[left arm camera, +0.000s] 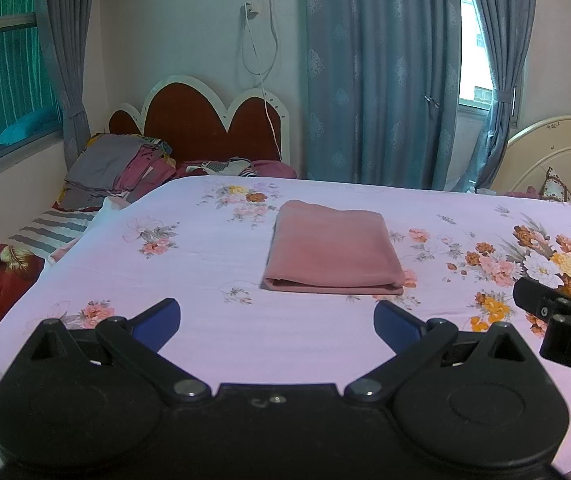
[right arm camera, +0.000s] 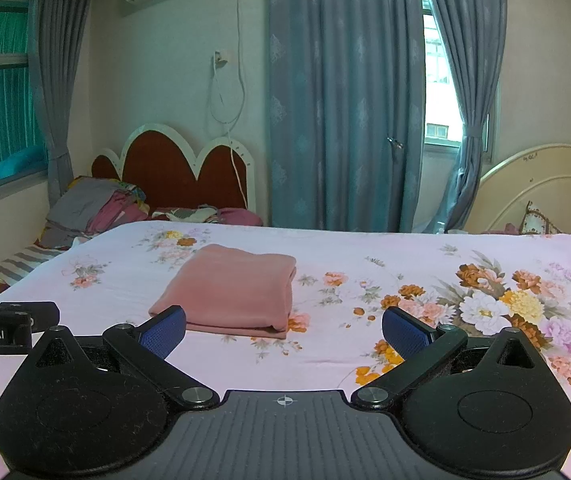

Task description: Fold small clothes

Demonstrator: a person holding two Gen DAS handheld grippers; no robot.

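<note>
A pink cloth (left arm camera: 331,250) lies folded into a neat rectangle on the floral pink bedsheet (left arm camera: 205,272); it also shows in the right wrist view (right arm camera: 231,290). My left gripper (left arm camera: 277,322) is open and empty, held a little short of the cloth's near edge. My right gripper (right arm camera: 284,330) is open and empty, near the cloth's near right corner, not touching it. Each gripper's body shows at the edge of the other's view: the right one (left arm camera: 565,320), the left one (right arm camera: 5,326).
A second bed with a red and white headboard (left arm camera: 205,120) and a pile of bedding (left arm camera: 117,168) stands at the back left. Blue curtains (left arm camera: 377,72) hang behind. A cream headboard (left arm camera: 557,156) is at the back right.
</note>
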